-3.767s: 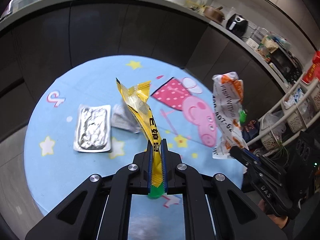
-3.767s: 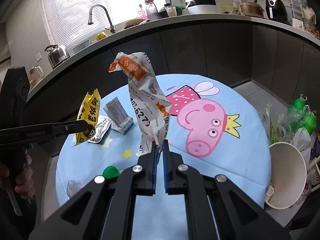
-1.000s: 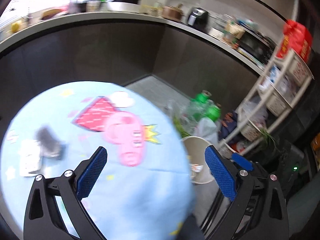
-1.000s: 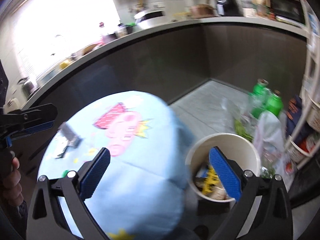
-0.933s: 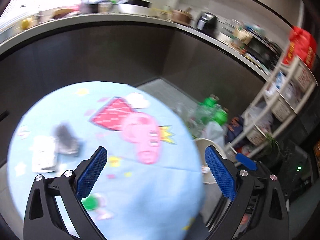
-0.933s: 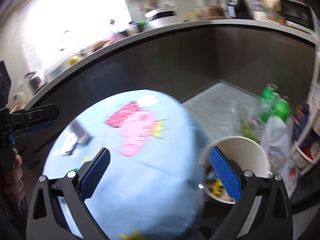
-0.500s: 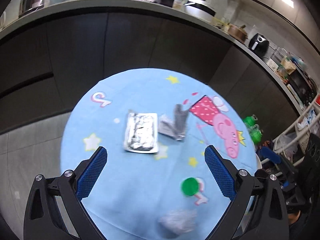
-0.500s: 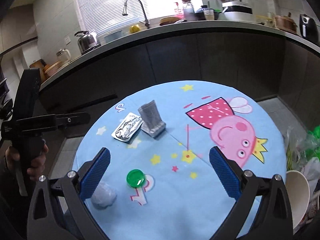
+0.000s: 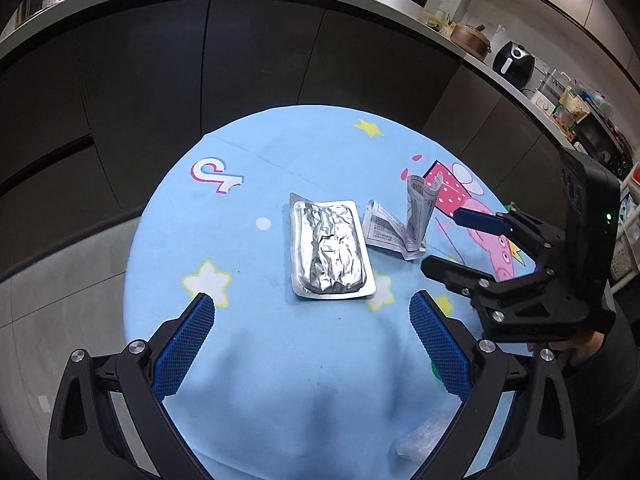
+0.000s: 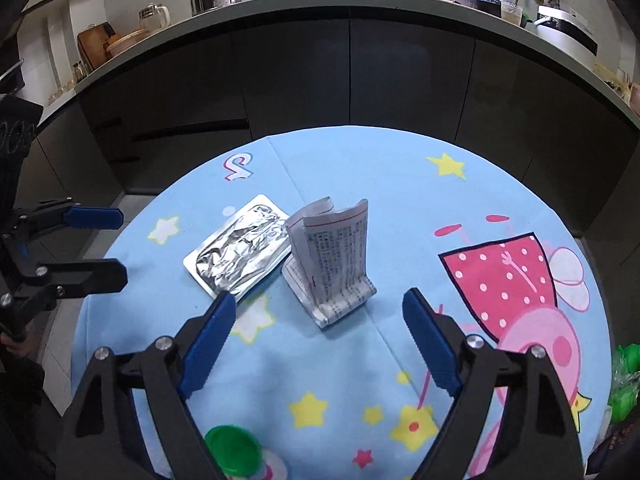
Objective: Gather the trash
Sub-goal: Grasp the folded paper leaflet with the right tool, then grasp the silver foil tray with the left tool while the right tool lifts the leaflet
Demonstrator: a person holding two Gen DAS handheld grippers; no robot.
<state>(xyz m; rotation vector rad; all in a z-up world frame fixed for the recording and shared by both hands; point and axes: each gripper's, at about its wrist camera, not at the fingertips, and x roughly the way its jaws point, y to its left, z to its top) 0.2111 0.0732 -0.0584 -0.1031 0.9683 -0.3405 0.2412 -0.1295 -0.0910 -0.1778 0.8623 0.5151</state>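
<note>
A crumpled silver foil pack [image 9: 329, 251] lies flat on the round blue table [image 9: 280, 160]; it also shows in the right wrist view [image 10: 240, 255]. A folded printed paper leaflet [image 9: 404, 220] stands half upright just right of it, also in the right wrist view [image 10: 334, 258]. My left gripper [image 9: 312, 344] is open and empty, hovering short of the foil pack. My right gripper [image 10: 316, 340] is open and empty, just short of the leaflet; it shows at the right of the left wrist view [image 9: 452, 240]. A green bottle cap [image 10: 233, 451] lies near the table's front edge.
A clear crumpled plastic scrap [image 9: 424, 440] lies at the table's near edge. Dark kitchen cabinets [image 10: 360, 80] under a cluttered counter curve behind the table. Green bottles in a bag [image 10: 624, 376] sit off the table's right side.
Both grippers dropped their wrappers into the white bin, opened, then swung back over the table. They have since moved closer to the foil pack and the leaflet.
</note>
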